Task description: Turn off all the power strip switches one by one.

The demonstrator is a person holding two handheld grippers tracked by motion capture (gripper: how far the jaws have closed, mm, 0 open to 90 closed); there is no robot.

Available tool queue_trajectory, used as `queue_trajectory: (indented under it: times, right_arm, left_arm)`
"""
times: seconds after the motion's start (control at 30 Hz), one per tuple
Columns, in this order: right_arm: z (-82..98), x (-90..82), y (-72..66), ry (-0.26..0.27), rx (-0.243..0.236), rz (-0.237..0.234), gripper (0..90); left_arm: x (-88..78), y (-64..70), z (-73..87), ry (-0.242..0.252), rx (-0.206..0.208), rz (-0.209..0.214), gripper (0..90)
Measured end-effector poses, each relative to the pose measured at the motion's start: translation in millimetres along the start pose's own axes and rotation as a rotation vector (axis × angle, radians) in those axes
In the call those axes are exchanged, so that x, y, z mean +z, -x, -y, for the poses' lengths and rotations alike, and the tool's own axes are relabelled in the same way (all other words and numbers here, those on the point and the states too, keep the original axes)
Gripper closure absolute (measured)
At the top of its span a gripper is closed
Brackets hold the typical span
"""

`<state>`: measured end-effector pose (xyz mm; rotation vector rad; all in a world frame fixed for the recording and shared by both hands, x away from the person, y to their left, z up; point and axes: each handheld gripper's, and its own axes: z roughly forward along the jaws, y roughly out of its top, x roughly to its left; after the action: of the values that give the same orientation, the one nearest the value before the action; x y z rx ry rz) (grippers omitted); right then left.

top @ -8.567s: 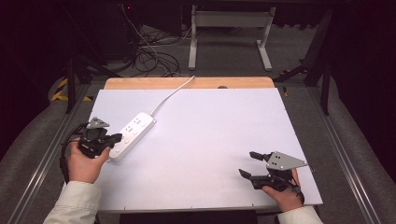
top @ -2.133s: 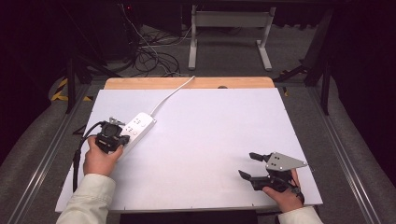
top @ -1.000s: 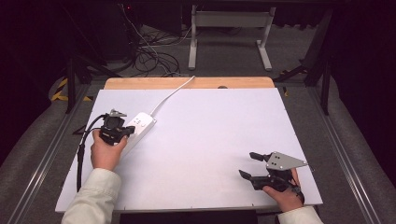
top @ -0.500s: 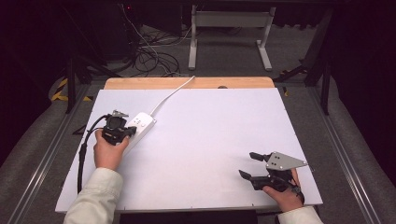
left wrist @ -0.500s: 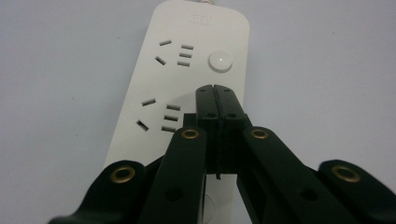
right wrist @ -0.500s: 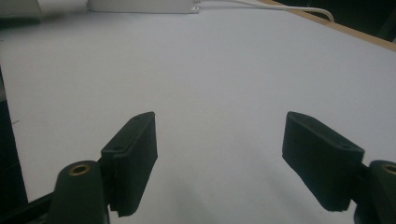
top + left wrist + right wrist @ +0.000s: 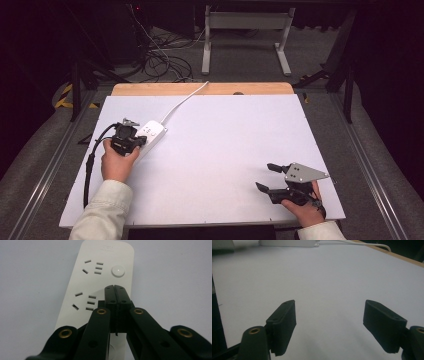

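Fingers of left gripper (image 7: 115, 288) pressed together over white power strip (image 7: 100, 282), embossed logo at its end unreadable, right gripper (image 7: 329, 322) fingers wide apart above white table (image 7: 225, 145).

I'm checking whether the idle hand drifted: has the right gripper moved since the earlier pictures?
No. The right gripper sits at the same spot near the white table's front right corner, jaws open, as in every earlier high view.

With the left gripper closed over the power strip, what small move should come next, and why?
Probably ease the left gripper forward and down onto the round button. Its jaws are shut together, their tip poised over the power strip just short of the button, which suits a press. The right gripper rests open, far off.
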<state>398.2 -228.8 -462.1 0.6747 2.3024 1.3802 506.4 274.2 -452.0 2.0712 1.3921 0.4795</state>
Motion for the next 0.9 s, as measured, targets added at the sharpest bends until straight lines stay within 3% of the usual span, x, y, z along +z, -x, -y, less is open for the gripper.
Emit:
queue_trajectory:
  times: [0.27, 0.9]
  right_arm:
    - [0.1, -0.2, -0.2, 0.001, 0.000, -0.001, 27.2]
    - [0.0, 0.1, -0.5, -0.001, 0.000, -0.002, 27.1]
  left_arm:
    - [0.1, 2.6, 0.4, -0.005, 0.018, -0.045, 90.0]
    - [-0.7, 3.8, 1.7, -0.001, 0.031, -0.044, 90.0]
